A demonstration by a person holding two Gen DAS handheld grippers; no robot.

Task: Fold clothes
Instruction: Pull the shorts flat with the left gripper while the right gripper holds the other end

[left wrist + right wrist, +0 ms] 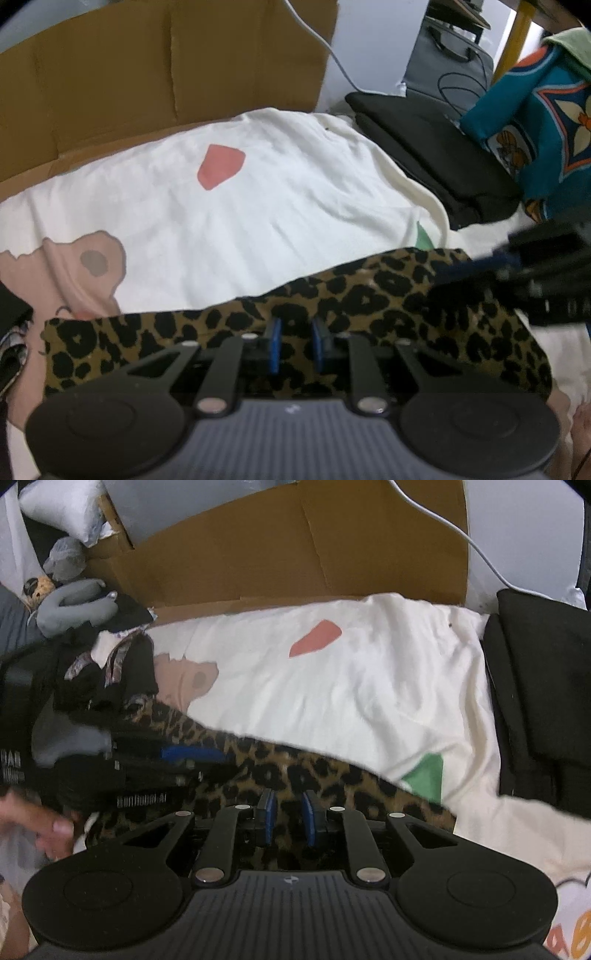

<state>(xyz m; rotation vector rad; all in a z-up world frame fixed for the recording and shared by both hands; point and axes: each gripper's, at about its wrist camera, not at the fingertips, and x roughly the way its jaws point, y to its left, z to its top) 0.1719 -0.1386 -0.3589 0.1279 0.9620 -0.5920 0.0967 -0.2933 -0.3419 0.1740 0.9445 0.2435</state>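
1. Finds the leopard-print garment (369, 295) stretched as a long, rumpled band along the near edge of the white printed sheet (258, 192), reaching almost from the left edge to the right one.
2. Shows the left gripper (297, 345) low over the middle of that band, jaws parted by a narrow gap, leopard cloth visible through the gap and nothing plainly pinched. Shows the same of the right gripper (287, 818), just beside the left one; cannot tell whether either set of pads touches the fabric.
3. Risks catching the sheet together with the garment, since both lie soft and flat against each other; would drag the bedding up with any lift.
4. Risks nipping only the top layer of the band, given the narrow gap; would leave the lower layer behind and skew the fold.
5. Risks a knock between the two tools, so close together over one stretch of cloth and blurred in each other's view.
6. Risks pressing the present wrinkles into hard creases if folded over without smoothing.
7. Risks sweeping an end of the band into the black folded stack (424, 147) at the right edge, or into the dark heap of clothes (110, 664) at the left edge, and upsetting either.
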